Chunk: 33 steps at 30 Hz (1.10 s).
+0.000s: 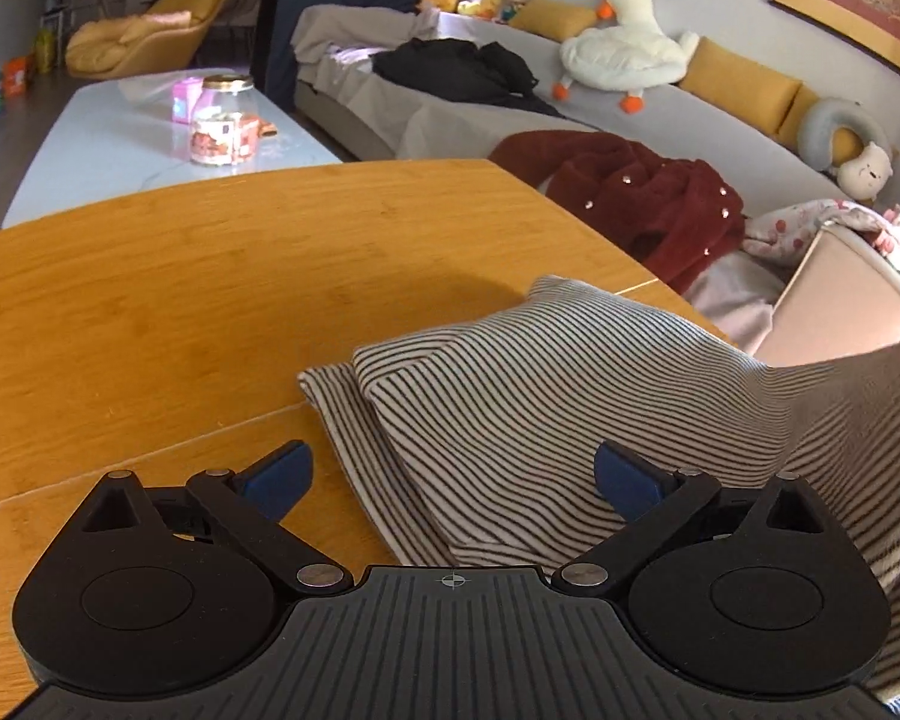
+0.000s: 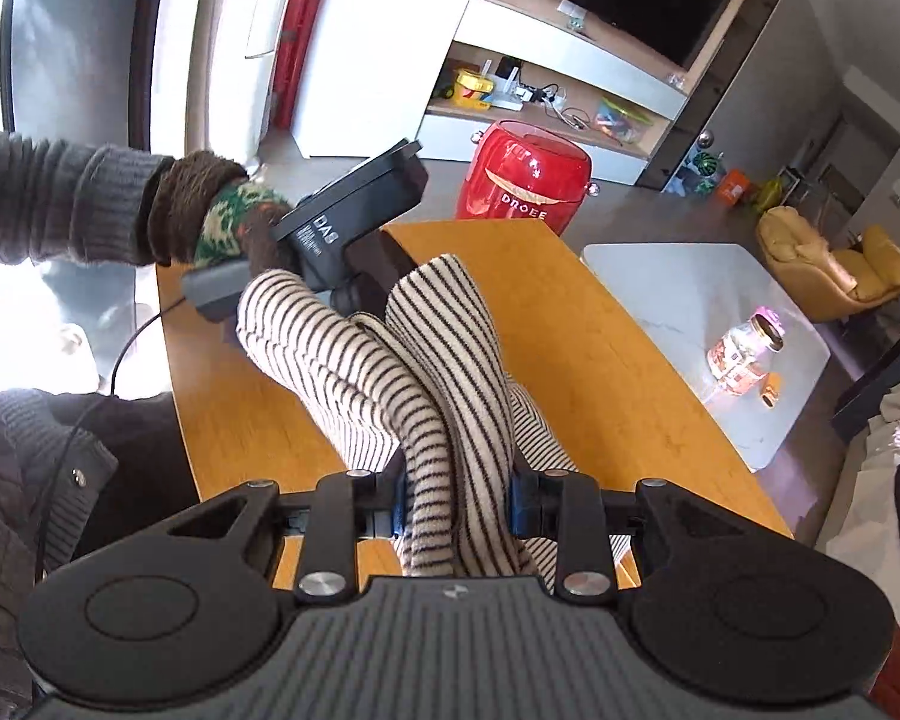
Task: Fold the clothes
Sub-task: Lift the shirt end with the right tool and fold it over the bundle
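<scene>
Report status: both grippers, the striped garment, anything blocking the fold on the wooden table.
Left gripper open, low over striped garment. Right gripper shut on a bunched fold, lifted off wooden table. Nothing else on the table.

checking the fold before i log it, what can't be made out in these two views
- Striped garment: left wrist view cuts off its right side at the frame edge, so its full shape is unknown.
- Left gripper: right wrist view hides its jaws behind the raised cloth.
- Jar label: too small to read in either view.
</scene>
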{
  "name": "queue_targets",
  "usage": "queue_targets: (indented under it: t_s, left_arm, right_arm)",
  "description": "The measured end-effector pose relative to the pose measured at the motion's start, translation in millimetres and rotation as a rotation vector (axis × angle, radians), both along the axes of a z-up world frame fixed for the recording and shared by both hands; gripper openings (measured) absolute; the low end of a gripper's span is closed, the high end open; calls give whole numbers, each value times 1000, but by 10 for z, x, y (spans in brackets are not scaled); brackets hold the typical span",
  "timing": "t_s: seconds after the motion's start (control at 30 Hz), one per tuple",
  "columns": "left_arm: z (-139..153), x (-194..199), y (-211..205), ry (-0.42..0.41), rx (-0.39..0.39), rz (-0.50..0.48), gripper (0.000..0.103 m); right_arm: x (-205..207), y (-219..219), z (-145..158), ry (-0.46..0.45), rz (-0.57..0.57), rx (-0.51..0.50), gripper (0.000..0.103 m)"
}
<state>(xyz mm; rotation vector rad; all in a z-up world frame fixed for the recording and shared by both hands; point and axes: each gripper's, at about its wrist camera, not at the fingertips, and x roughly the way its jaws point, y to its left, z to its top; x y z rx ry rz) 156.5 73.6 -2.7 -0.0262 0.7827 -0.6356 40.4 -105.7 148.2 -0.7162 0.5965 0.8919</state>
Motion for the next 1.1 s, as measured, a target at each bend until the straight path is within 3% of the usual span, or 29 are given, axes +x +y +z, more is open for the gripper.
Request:
queue_targets:
  t_s: [0.07, 0.2, 0.27, 0.33, 0.37, 0.47, 0.67, 0.8, 0.87, 1.07, 1.1]
  left_arm:
    - [-78, 57, 82, 29, -21, 5, 95]
    - [-111, 89, 193, 36, 0, 51, 78]
    - [-114, 99, 264, 42, 7, 87, 73]
    - [-109, 117, 351, 42, 23, 139, 73]
    - [-102, 130, 399, 49, 13, 150, 73]
    - [-31, 96, 497, 38, -2, 166, 80]
    - [165, -57, 638, -24, -6, 182, 87]
    - [296, -159, 732, -65, -10, 192, 95]
    - [283, -230, 646, -59, -30, 139, 99]
    - [233, -444, 374, -40, -95, -27, 100]
    - [185, -432, 274, -35, -77, -47, 100]
  right_arm:
    - [310, 42, -4, 60, 27, 28, 29]
    - [1063, 117, -495, 243, 11, 66, 34]
    - [1366, 102, -738, 294, -24, 82, 43]
    - [1525, 37, -896, 324, -52, 113, 49]
    - [1603, 3, -975, 339, -67, 128, 57]
    - [1662, -118, -1026, 339, -92, 179, 66]
    - [1549, -270, -1066, 273, -153, 204, 75]
    - [1359, -367, -957, 125, -223, 194, 82]
    - [1234, -426, -944, 42, -240, 177, 93]
    - [1141, -729, -1102, -14, -459, 259, 101]
    - [1150, -753, -1175, -19, -500, 277, 102]
